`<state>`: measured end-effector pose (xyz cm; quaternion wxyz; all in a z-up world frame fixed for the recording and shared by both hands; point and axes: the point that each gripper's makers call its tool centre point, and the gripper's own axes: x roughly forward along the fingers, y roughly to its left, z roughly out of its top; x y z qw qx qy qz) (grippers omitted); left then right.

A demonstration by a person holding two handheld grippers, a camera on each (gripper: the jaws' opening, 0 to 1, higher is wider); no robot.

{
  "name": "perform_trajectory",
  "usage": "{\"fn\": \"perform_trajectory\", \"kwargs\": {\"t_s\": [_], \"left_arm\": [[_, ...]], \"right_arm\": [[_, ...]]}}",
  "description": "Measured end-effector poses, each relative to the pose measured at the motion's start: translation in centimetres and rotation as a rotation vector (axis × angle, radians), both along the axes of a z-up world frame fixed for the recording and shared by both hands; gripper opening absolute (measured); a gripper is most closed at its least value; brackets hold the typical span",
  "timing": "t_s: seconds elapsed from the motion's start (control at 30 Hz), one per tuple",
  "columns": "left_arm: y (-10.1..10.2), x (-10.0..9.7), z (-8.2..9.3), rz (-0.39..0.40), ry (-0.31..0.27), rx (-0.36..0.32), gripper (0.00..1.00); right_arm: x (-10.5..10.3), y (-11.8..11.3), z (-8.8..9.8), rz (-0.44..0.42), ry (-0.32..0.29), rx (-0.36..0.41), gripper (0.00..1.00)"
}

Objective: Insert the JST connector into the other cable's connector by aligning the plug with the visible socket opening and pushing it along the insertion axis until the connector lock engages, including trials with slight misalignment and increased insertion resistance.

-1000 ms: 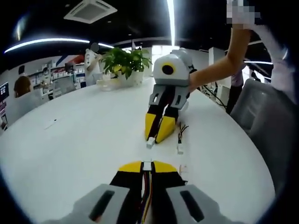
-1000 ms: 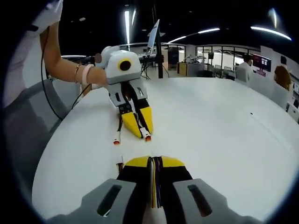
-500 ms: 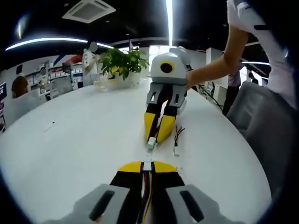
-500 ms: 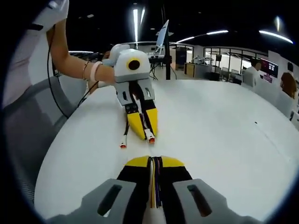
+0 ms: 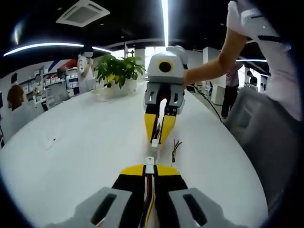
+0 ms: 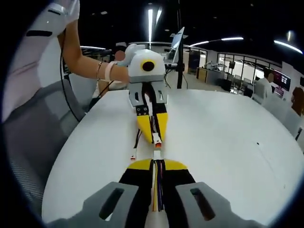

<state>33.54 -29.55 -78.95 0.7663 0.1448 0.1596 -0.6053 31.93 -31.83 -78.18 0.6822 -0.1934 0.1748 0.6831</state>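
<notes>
My left gripper [image 5: 149,168] is shut on a multicoloured cable whose white connector [image 5: 149,163] sticks out past its yellow tips. Facing it over the white table [image 5: 85,142], my right gripper [image 5: 156,137] is shut on the other cable, with a white plug [image 5: 154,142] at its tip. In the right gripper view, my right gripper [image 6: 156,163] holds its wires with the white plug [image 6: 157,154] in front. The left gripper [image 6: 156,134] points back with a red-tipped connector [image 6: 157,140]. The two connectors stand nearly in line, a small gap between them.
A loose branch of wires with a small plug [image 6: 134,156] lies on the table beside the grippers. A potted plant [image 5: 116,70] stands at the far edge. A grey chair [image 5: 259,128] and the person's arm [image 5: 209,71] are at the table's rim.
The two grippers have drawn closer and into line. The gap between the connectors has shrunk to a small one. Both stay shut on their cables.
</notes>
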Motion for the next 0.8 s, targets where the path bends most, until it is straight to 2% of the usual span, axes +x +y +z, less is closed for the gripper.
{"fn": "perform_trajectory", "kwargs": {"t_s": [0.2,0.37,0.43,0.8], "left_arm": [[0.1,0.0,1.2,-0.014,-0.045,0.039,0.0],[-0.1,0.0,2.3,-0.008,-0.035,0.015,0.0],[-0.1,0.0,2.4,-0.015,-0.056,0.034,0.0],[-0.9,-0.6,2.8,-0.04,-0.056,0.04,0.0]], "right_arm": [[0.5,0.0,1.0,0.001,-0.005,0.012,0.03],[0.9,0.0,1.3,0.02,-0.016,0.012,0.03],[1.1,0.0,1.4,0.023,-0.019,0.013,0.03],[1.2,0.1,1.3,0.038,-0.028,0.012,0.03]]}}
